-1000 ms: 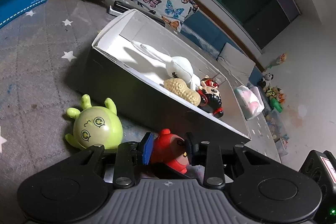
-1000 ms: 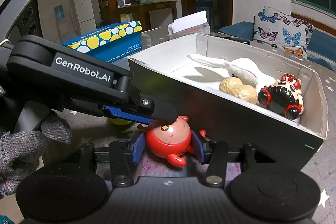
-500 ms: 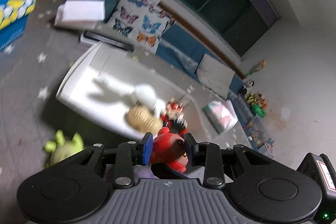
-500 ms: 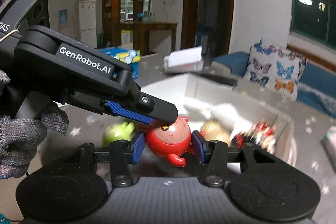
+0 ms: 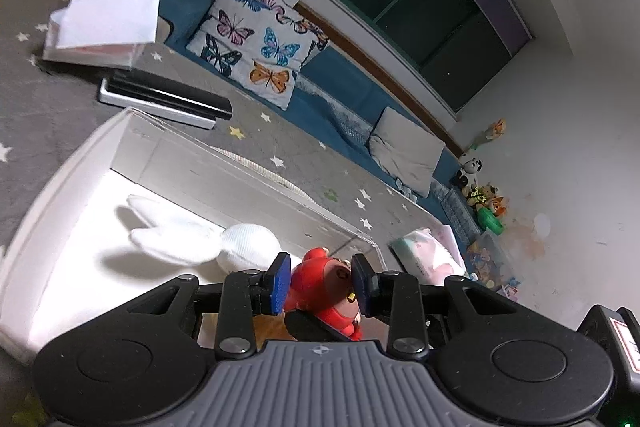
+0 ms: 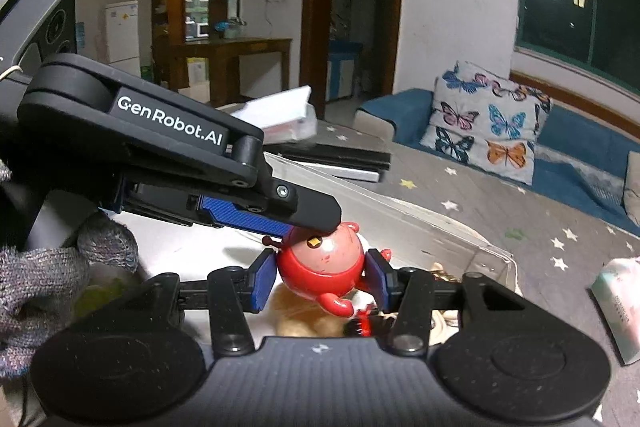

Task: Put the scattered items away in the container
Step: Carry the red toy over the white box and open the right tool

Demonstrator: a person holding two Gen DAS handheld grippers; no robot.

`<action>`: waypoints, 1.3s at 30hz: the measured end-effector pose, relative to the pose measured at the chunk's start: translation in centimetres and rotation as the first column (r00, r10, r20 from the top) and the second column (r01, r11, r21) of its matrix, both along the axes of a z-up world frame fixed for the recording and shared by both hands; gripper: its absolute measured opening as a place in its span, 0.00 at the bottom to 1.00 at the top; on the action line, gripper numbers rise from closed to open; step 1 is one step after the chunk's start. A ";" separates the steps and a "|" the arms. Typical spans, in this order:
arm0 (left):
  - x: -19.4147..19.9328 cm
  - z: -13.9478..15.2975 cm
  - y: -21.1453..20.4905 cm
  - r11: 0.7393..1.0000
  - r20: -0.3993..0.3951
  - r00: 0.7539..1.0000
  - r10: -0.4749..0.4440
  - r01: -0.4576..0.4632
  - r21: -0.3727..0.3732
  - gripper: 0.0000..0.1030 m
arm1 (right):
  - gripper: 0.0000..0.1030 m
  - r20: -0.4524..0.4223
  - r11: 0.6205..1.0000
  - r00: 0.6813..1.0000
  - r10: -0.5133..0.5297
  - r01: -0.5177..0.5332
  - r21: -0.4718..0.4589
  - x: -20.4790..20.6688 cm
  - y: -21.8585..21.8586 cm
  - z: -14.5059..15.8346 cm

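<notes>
A round red toy [image 5: 324, 287] hangs over the open white box [image 5: 80, 155], and both grippers hold it at once. My left gripper [image 5: 320, 283] is shut on it, blue pads pressing its sides. In the right wrist view my right gripper [image 6: 320, 279] is shut on the same red toy [image 6: 320, 259], and the left gripper's fingers [image 6: 280, 203] come in from the left across the toy's top. Below, inside the box, lie a white plush rabbit [image 5: 248, 243], a peanut toy [image 6: 296, 319] and a red-and-black doll [image 6: 364, 323], partly hidden by the grippers.
A tissue box [image 5: 104, 23] and a flat black-and-silver device [image 5: 160, 99] lie beyond the white box on the star-patterned cloth. A tissue pack [image 6: 620, 307] lies to the right. A butterfly pillow [image 5: 256, 39] rests on the blue sofa. A gloved hand [image 6: 40, 287] grips the left gripper.
Both grippers rose together with the red toy from the table in front of the box to above its inside. The green toy slid out of the left wrist view.
</notes>
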State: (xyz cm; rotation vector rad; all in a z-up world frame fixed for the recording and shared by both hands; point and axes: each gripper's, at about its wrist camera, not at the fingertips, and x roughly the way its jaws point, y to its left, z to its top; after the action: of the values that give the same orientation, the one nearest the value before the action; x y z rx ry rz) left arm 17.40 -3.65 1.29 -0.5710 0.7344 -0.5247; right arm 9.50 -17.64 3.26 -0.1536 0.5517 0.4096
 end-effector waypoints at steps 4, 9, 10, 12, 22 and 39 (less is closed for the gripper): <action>1.0 -0.8 -0.3 1.000 -0.024 1.000 0.010 -0.010 -0.004 0.34 | 0.47 -0.028 1.000 1.000 -0.012 0.012 -0.001 1.5 -0.3 -0.7; 1.3 -1.4 -0.3 1.000 -0.033 0.999 0.014 -0.014 -0.002 0.34 | 0.47 -0.046 1.000 0.999 -0.028 0.028 -0.011 2.5 -0.4 -1.6; 1.3 -1.5 -0.2 1.000 -0.033 0.999 0.014 -0.014 -0.004 0.34 | 0.47 -0.046 0.999 0.998 -0.031 0.030 -0.012 2.6 -0.4 -1.7; 1.1 -1.5 -0.1 1.000 -0.030 0.999 0.015 -0.015 -0.006 0.34 | 0.48 -0.050 0.999 0.998 -0.031 0.030 -0.014 2.6 -0.4 -1.9; -1.1 -0.7 0.9 0.999 0.001 1.000 0.031 -0.031 -0.023 0.34 | 0.49 -0.009 0.998 0.999 -0.049 0.049 -0.027 0.9 -0.6 -1.6; -9.7 -0.2 4.7 0.993 0.085 0.991 0.102 -0.106 0.046 0.34 | 0.56 0.050 0.998 0.997 0.060 -0.061 0.013 -9.1 1.8 0.1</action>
State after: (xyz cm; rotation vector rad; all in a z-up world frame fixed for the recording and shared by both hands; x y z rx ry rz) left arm 7.70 1.05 1.12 -0.5346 0.6342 -0.4295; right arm 0.39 -15.84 3.32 -0.1668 0.4965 0.4674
